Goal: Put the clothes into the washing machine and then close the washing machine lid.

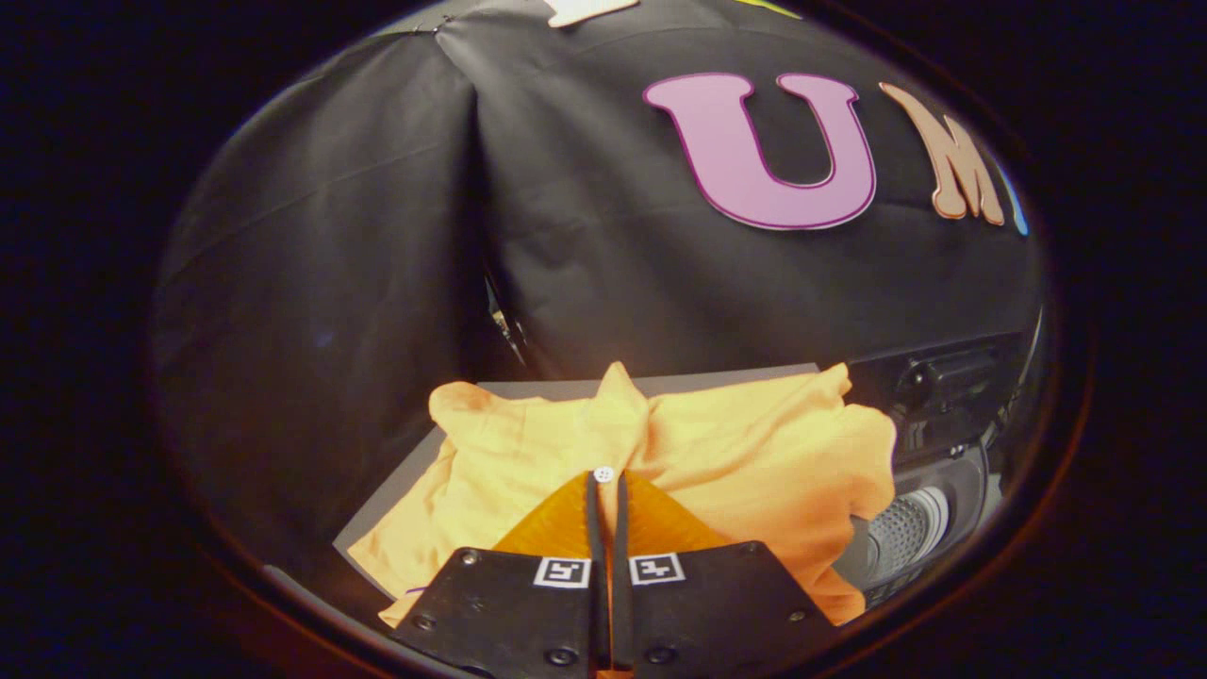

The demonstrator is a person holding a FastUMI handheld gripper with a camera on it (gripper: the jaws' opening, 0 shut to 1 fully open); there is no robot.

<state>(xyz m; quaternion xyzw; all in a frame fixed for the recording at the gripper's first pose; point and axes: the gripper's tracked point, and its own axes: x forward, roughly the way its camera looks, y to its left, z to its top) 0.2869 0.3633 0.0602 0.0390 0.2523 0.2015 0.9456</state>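
Gripper (604,490): two orange fingers (556,523) pressed nearly together, only a thin dark slit between them; tips at a white button (604,473) on the garment. Whether cloth is pinched in the slit: cannot tell.
Clothes: orange-yellow shirt (754,443), rumpled, collar standing up just beyond the fingertips; spread to both sides of the fingers and ahead of them.
Support: grey flat surface (396,490), shirt lying on it, one edge draped toward the washer.
Washing machine (943,415): dark, just right of the shirt; lid open, perforated metal drum (905,528) visible inside, partly covered by the shirt's hem.
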